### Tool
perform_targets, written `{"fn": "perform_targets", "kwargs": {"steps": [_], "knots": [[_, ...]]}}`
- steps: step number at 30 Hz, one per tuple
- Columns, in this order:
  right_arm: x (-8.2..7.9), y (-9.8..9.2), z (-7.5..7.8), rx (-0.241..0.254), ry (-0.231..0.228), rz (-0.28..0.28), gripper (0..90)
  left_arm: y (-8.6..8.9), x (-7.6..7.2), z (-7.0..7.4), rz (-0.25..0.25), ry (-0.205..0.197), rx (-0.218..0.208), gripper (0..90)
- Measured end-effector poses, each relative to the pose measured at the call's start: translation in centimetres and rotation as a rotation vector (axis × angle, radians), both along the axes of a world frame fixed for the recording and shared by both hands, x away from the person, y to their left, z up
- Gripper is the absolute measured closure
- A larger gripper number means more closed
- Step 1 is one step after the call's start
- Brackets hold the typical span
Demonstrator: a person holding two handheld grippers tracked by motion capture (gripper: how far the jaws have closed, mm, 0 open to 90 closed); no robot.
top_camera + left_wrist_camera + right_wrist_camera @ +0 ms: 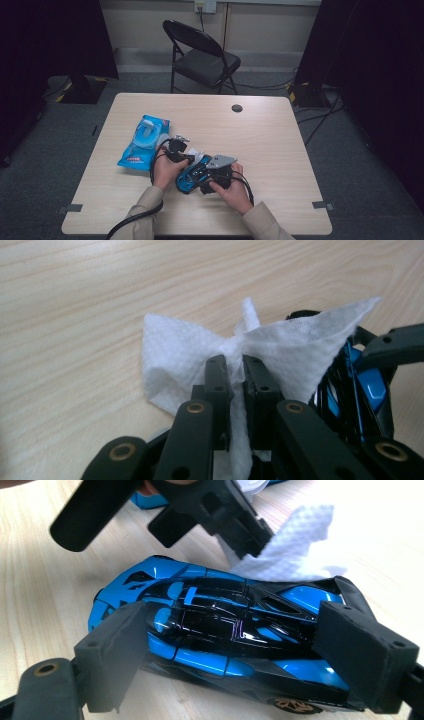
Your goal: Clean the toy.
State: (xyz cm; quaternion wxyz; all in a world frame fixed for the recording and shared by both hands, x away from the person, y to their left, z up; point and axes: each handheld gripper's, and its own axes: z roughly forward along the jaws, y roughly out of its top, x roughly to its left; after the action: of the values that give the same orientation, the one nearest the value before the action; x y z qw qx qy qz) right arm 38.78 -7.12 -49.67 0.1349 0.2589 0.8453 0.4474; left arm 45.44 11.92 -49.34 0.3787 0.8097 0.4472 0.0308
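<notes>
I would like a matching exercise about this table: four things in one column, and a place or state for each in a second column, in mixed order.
1. white wipe
2. toy car
3. blue wipes pack
4. folding chair

a. stands on the floor behind the table
b. lies on the table, left of the hands
c. pinched in the left gripper
d. clamped between the right gripper pads

Pairs: 1-c, 2-d, 3-b, 4-a

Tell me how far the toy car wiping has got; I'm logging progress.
Done: a white wipe is out and pinched in the left gripper; the right gripper clamps the blue toy car. In hand: the wipe touches one end. Left: the rest of the body.
</notes>
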Motion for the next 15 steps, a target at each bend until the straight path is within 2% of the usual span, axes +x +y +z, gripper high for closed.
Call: {"fn": "perform_targets", "kwargs": {"steps": [8, 15], "knots": [[0.0, 0.0, 0.0, -0.002, 0.002, 0.0, 13.4, -0.6, 0.6, 0.0, -0.005, -0.008, 0.009, 82.7], [0.0, -0.1, 0.0, 0.0, 0.004, 0.003, 13.4, -1.2, 1.2, -0.2, -0.003, -0.015, -0.015, 82.7]]}}
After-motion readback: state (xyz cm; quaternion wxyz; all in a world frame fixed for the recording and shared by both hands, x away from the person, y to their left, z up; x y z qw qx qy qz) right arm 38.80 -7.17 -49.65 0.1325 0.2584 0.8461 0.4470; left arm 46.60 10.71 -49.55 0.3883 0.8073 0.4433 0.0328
